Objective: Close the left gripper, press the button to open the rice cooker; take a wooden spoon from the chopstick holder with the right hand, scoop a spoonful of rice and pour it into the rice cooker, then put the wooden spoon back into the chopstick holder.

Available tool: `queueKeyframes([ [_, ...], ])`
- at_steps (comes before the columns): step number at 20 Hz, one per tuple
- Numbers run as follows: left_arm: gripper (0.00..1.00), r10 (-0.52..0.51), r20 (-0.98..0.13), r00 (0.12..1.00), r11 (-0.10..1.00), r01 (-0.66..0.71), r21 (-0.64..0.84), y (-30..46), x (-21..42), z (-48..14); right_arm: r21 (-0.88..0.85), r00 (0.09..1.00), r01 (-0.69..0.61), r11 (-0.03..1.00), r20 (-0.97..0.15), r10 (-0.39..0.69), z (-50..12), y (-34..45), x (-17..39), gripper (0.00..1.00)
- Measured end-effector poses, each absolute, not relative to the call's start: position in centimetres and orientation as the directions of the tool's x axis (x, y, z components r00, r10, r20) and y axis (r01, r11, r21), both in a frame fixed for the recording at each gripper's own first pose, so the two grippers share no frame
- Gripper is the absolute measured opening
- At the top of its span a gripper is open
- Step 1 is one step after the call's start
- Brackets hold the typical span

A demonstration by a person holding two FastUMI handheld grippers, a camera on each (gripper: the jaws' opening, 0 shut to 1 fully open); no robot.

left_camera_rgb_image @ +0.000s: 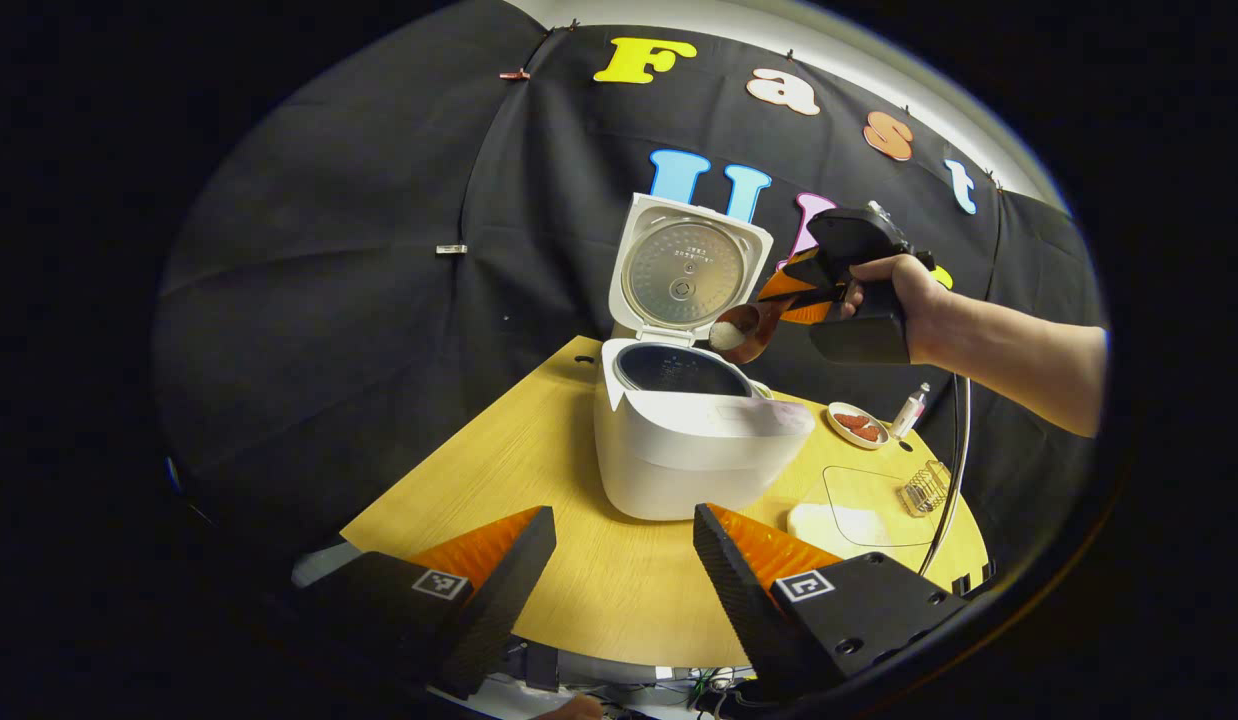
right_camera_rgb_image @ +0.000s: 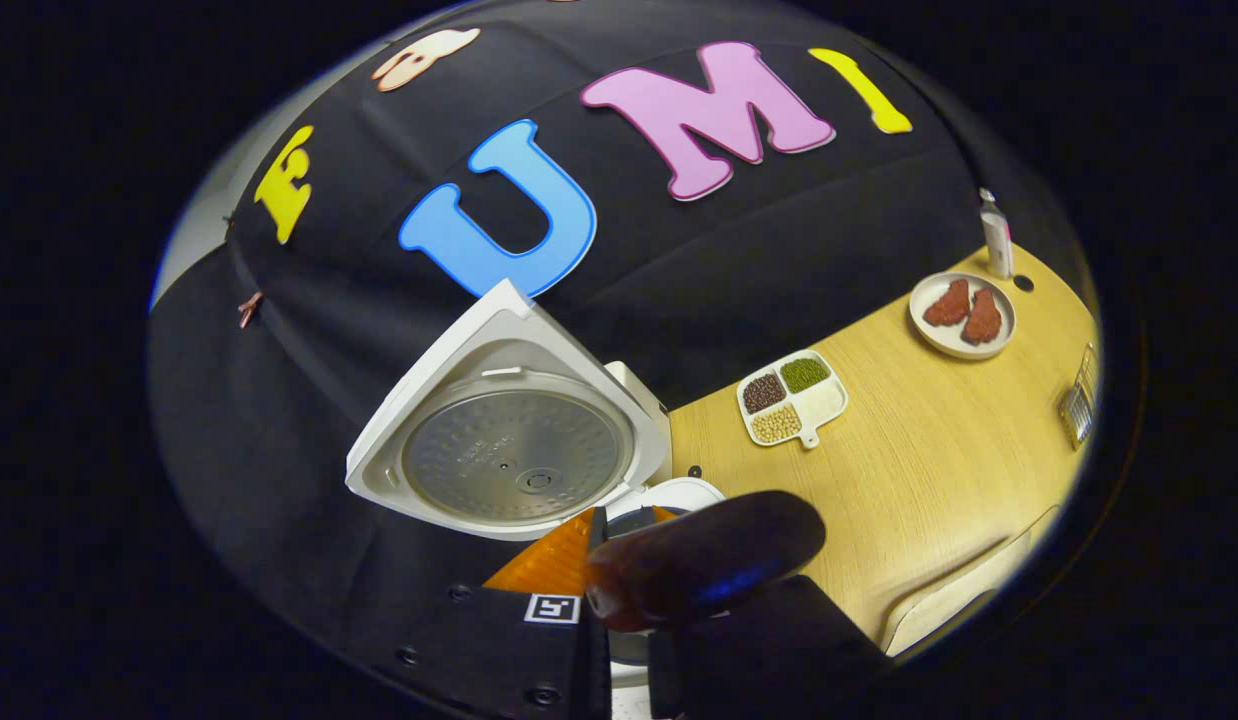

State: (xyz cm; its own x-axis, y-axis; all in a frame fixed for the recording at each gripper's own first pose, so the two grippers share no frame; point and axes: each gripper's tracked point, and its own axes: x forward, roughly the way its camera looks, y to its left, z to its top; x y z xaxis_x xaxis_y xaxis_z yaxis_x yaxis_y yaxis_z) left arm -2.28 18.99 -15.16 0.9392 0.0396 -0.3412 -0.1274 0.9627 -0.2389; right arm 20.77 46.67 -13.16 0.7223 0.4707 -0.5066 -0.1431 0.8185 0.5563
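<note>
The white rice cooker (left_camera_rgb_image: 679,440) stands mid-table with its lid (left_camera_rgb_image: 687,270) swung up and the dark inner pot (left_camera_rgb_image: 679,368) exposed. A hand holds my right gripper (left_camera_rgb_image: 784,300) above the cooker's right rear, shut on the wooden spoon (left_camera_rgb_image: 737,332). The spoon's bowl carries white rice and hangs tilted over the pot's rim. In the right gripper view the spoon's dark handle (right_camera_rgb_image: 709,565) crosses the foreground between the fingers (right_camera_rgb_image: 549,565), with the raised lid (right_camera_rgb_image: 509,450) just beyond. My left gripper (left_camera_rgb_image: 624,560) stands open in front of the cooker, nothing between its fingers.
A divided dish of beans and grains (right_camera_rgb_image: 791,398) sits behind the cooker. To the right are a plate with red pieces (left_camera_rgb_image: 857,424), a small bottle (left_camera_rgb_image: 909,410), a wire rack (left_camera_rgb_image: 924,488) and a clear board (left_camera_rgb_image: 879,500) with a white lump (left_camera_rgb_image: 829,522). A cable (left_camera_rgb_image: 954,470) hangs from the right gripper.
</note>
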Motion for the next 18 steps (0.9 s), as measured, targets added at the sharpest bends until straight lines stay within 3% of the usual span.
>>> queueKeyframes([
  [9,0.96,0.049,-0.348,0.936,0.958,-0.143,-0.248,19.2,-2.2,-15.6,0.279,0.702,-0.424,0.862,-0.501,0.507,-15.5,50.9,20.7,0.14],
  [18,0.96,0.061,-0.342,0.938,0.959,-0.151,-0.241,19.3,-2.4,-15.8,0.004,0.693,-0.631,0.776,-0.447,0.566,-15.6,53.9,18.9,0.19],
])
